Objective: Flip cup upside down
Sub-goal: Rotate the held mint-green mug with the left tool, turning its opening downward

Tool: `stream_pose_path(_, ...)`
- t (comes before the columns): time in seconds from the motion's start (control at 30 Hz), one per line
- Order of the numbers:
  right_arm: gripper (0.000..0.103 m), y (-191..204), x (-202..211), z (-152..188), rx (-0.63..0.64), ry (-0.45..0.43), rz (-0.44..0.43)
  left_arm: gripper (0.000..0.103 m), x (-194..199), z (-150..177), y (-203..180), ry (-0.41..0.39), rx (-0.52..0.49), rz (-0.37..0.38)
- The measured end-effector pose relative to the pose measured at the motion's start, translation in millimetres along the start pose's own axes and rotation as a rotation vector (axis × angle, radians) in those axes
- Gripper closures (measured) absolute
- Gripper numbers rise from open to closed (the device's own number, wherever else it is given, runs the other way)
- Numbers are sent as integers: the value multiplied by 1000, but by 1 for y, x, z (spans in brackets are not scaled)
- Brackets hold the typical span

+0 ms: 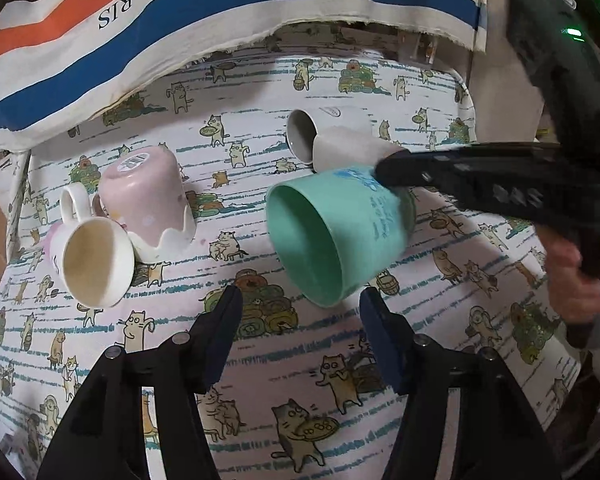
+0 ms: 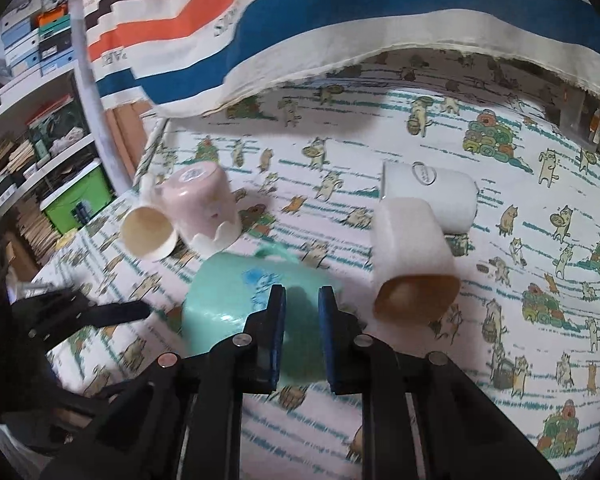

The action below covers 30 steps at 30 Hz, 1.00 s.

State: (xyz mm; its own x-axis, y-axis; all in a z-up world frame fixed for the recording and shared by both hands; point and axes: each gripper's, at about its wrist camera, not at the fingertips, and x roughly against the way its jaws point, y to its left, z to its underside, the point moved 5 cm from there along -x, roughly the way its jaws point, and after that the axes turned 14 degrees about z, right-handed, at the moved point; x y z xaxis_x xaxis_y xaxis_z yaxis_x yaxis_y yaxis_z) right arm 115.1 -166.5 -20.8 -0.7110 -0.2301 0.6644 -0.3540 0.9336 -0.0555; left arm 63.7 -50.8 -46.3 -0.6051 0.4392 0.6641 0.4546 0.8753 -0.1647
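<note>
A mint-green cup point(image 1: 340, 236) is tilted on its side, its mouth facing my left wrist camera; it also shows in the right wrist view point(image 2: 228, 300). My right gripper point(image 2: 302, 300) is shut on the green cup near its base, holding it off the cat-print tablecloth point(image 1: 300, 400). In the left wrist view the right gripper's finger point(image 1: 420, 176) reaches the cup from the right. My left gripper point(image 1: 300, 304) is open and empty just below the cup's mouth.
A pink cup point(image 1: 148, 204) stands upside down at the left with a white handled cup point(image 1: 94, 256) lying against it. Two white cups point(image 1: 332, 136) lie on their sides behind the green one. A striped PARIS cloth point(image 1: 180, 20) hangs at the back. Shelves point(image 2: 32, 120) stand at the left.
</note>
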Motion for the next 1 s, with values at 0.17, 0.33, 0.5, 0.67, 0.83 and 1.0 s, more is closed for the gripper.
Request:
stream_pose_path(0.17,84,14,15,17,57,-17,16,43,-5,1,8,6,31,-11)
stream_pose_path(0.33,84,21,25,29,57,-4,-46,43,-6,4,19,2,47,-51)
stream_pose_path(0.5,84,31,26,35,93,20,-62,46,-5,3,30,-4,65,-82)
stream_pose_path(0.67,84,-8,18,4,-6,-125,197,47,-9,2,29,3,55,-83)
stream_pose_path(0.83,85,-33,-28,-10,-56,-24,206,67,-20,-7,30,12,69,-67)
stream_pose_path(1.0,85,-25,-24,-7,-19,-26,139,78,-25,-17,32,6,67,-60)
